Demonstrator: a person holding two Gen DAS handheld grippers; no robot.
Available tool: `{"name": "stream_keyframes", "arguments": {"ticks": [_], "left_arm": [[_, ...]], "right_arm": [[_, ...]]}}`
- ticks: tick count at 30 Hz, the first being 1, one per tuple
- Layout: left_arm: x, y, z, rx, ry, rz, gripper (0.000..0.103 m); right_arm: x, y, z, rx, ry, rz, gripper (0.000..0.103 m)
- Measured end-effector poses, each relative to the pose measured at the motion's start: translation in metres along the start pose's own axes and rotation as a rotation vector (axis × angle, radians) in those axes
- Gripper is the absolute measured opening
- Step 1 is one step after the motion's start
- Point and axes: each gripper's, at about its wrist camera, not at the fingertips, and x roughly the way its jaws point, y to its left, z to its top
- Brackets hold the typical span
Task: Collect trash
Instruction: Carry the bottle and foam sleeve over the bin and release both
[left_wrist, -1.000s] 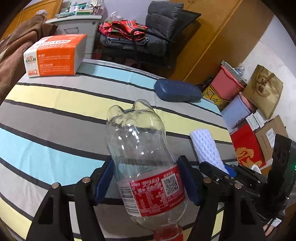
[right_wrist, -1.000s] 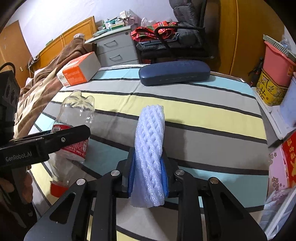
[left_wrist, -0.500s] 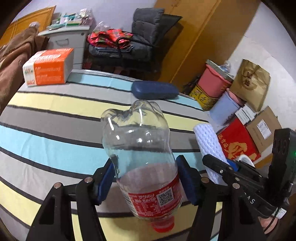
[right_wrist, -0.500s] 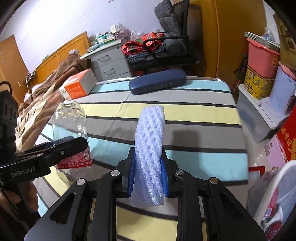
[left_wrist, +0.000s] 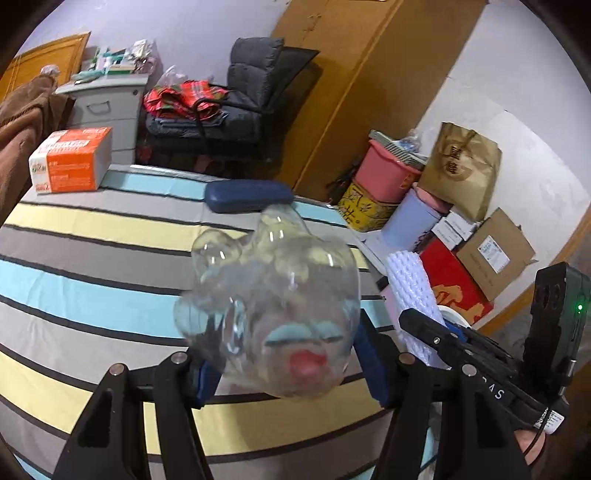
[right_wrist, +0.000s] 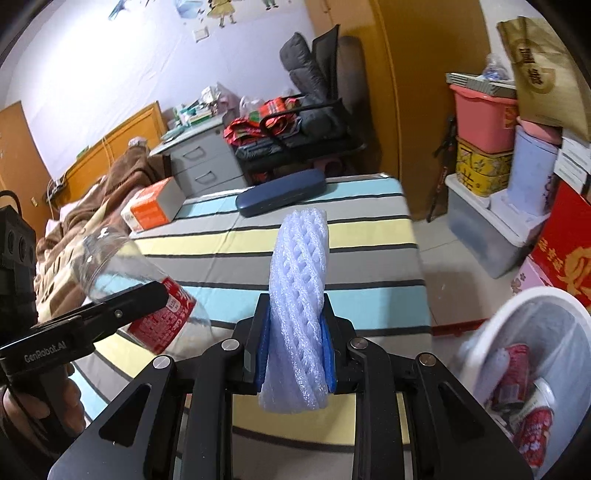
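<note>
My left gripper (left_wrist: 284, 363) is shut on a clear plastic bottle (left_wrist: 273, 310) with a red label and red cap, held above the striped table, its base pointing at the camera. The bottle (right_wrist: 147, 295) also shows at the left of the right wrist view, tilted. My right gripper (right_wrist: 295, 350) is shut on a white foam net sleeve (right_wrist: 299, 295), held upright above the table's near edge. The sleeve (left_wrist: 410, 280) also shows at the right of the left wrist view. A white trash bin (right_wrist: 491, 328) with red cans inside stands low at the right.
On the striped tablecloth (right_wrist: 351, 236) lie an orange box (left_wrist: 70, 158) and a dark blue glasses case (left_wrist: 247, 195) at the far side. Beyond are a chair with clothes (left_wrist: 221, 107), grey drawers, and stacked boxes, tubs and a paper bag (left_wrist: 461, 170) at the right.
Both grippers have lifted off the table and swung right with their loads. The bottle has tilted so its base faces the left camera. The trash bin has come into the right wrist view.
</note>
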Motion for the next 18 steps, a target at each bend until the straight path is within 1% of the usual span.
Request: {"name": "stream_keyframes", "arguments": {"ticks": [3, 6, 11, 18], "left_arm": [[-0.005, -0.016, -0.002, 0.04, -0.015, 0.005, 0.065], [-0.01, -0.032, -0.005, 0.066, -0.027, -0.008, 0.065], [-0.016, -0.065, -0.01, 0.145, -0.053, -0.015, 0.065], [-0.015, -0.11, -0.018, 0.22, -0.049, -0.065, 0.065]], "right_arm": [[-0.009, -0.005, -0.002, 0.016, -0.023, -0.008, 0.024], [-0.021, -0.011, -0.005, 0.026, -0.051, -0.028, 0.024], [-0.04, -0.026, -0.013, 0.052, -0.082, -0.057, 0.024], [-0.071, -0.053, -0.023, 0.099, -0.134, -0.124, 0.024]]}}
